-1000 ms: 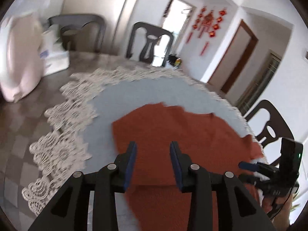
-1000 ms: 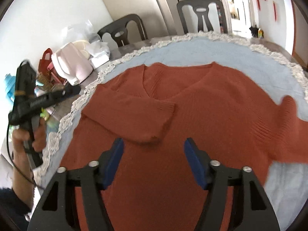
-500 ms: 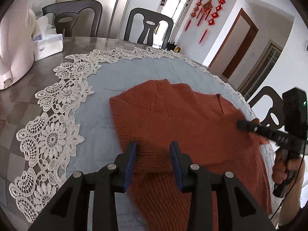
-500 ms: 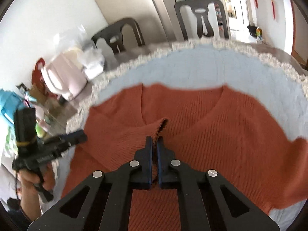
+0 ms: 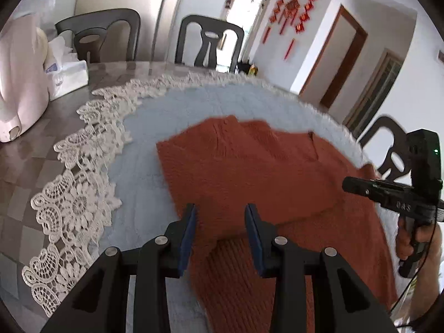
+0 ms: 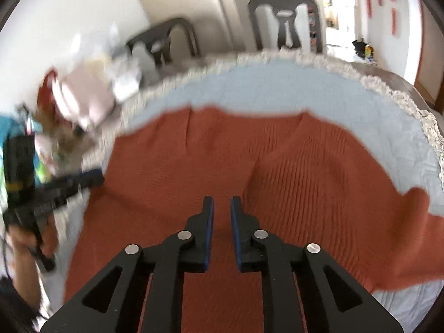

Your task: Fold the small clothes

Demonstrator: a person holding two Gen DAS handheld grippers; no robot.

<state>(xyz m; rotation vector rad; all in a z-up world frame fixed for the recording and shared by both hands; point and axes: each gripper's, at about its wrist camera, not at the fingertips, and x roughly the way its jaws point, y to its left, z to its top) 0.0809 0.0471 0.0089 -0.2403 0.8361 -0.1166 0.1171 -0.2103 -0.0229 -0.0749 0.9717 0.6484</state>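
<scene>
Knitwear: a rust-orange ribbed sweater (image 6: pixel 277 172) lies flat on the pale blue quilted table cover (image 5: pixel 172 105), V-neck toward the far edge, its left sleeve (image 5: pixel 249 183) folded across the chest. The other sleeve (image 6: pixel 410 222) lies spread toward the cover's right side. Judged soft, limp and moderately light; the coarse knit should grip well but stretch and sag if lifted by one point. Left gripper (image 5: pixel 220 230) hovers over the folded sleeve's lower edge, jaws spread, holding nothing. Right gripper (image 6: pixel 222 216) is low over the sweater body, jaws slightly parted, nothing visibly pinched. Recommended hold: cuff or shoulder seam of the spread sleeve, pinching both layers at the edge.
</scene>
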